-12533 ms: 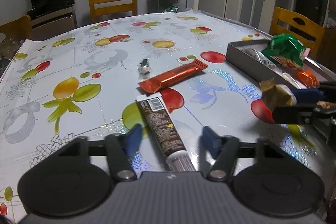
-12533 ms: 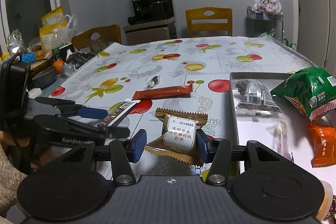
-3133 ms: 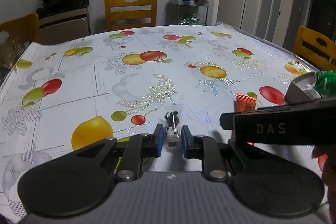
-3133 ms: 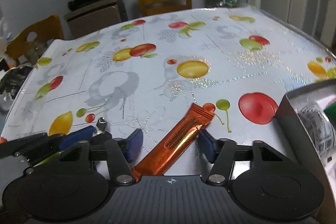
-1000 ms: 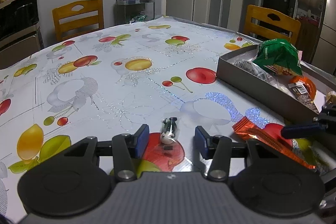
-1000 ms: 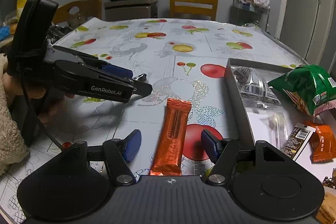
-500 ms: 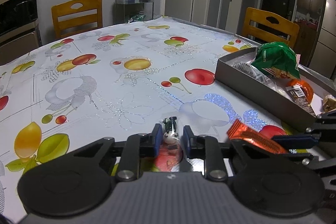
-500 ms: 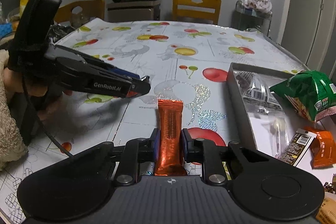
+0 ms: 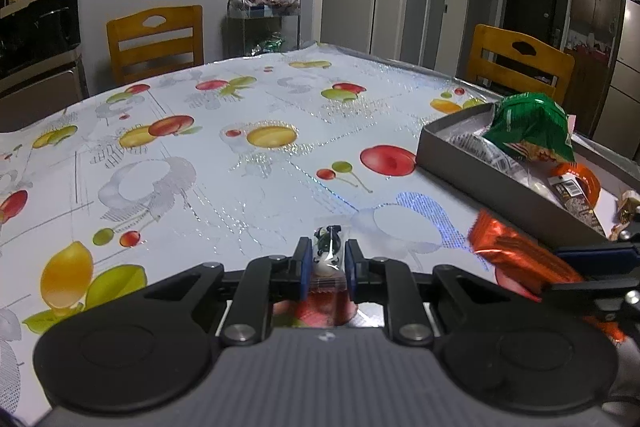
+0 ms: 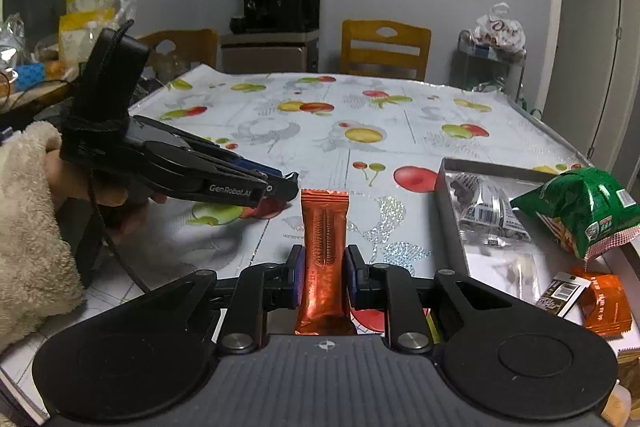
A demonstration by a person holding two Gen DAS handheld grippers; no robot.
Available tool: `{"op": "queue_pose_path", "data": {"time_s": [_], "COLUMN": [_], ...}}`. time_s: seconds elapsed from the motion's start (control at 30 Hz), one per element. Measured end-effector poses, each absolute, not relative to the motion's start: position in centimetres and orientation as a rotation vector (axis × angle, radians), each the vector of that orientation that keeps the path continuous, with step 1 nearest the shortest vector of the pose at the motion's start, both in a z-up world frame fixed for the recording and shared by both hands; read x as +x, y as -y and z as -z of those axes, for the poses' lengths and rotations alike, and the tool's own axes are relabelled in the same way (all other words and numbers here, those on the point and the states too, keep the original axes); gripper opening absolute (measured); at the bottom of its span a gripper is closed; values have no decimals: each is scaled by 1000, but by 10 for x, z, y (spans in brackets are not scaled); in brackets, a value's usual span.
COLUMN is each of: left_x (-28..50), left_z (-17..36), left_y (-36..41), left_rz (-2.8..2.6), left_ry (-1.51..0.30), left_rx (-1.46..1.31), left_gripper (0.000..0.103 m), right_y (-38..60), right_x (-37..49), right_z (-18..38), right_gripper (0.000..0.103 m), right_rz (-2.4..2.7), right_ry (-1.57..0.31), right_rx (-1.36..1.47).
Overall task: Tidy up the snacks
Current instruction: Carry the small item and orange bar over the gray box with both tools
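Observation:
My left gripper (image 9: 325,254) is shut on a small clear-wrapped candy (image 9: 327,250), white with a dark green top, just above the fruit-print tablecloth. My right gripper (image 10: 323,269) is shut on a long orange snack bar (image 10: 324,243), which stands lifted off the table and pokes out past the fingertips. In the left wrist view the same orange bar (image 9: 516,255) shows at the right, held by the right gripper's blue-padded fingers (image 9: 592,255). The left gripper (image 10: 276,187) shows from the side in the right wrist view, held by a hand in a fluffy cream sleeve.
A grey tray (image 10: 450,211) at the table's right holds a green bag (image 10: 580,211), a clear packet (image 10: 484,215), an orange packet (image 10: 604,301) and a dark bar (image 10: 562,293). Wooden chairs (image 9: 156,39) stand around the table; a black appliance (image 10: 280,3) is behind.
Both grippers have shut, the left on the small candy and the right on the orange bar. The right gripper has since lifted the bar slightly off the table.

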State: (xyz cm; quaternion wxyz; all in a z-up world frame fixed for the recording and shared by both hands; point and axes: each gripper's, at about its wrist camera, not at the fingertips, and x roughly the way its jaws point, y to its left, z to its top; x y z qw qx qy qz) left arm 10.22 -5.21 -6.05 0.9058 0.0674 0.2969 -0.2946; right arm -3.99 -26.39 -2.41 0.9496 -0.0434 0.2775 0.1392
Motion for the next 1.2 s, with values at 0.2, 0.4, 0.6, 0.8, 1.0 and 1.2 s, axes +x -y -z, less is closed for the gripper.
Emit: {"op": "queue_pose_path", "data": {"time_s": [0.2,0.4,0.6,0.8,1.0,1.2], "left_x": [95,91,88,72,46,26], "left_z": [53,51,49,32,16,4], "left_y": [54,59,65,78,93,107], "left_rz": [600,585,571,568,582,611], "left_ry": [-580,-567,-564,-529,-511,-492], "left_rx": [149,170,179,183,167,150], "left_gripper": [14,14,14,14,14,15], "right_y": [279,300,315,329,336,346], "right_x": [-52,-63,-71,-78,-82,-87], "right_z": [16,10,6,-1,-3,-5], "right_gripper": [23,23,23,23,23,23], "right_rz": [-284,-285,-292,-294,-340,-357], "right_ry": [-523,-487,-464,-434,-413,-401], "right_rx": [-75,-40,-24,-20,-24,-23]}}
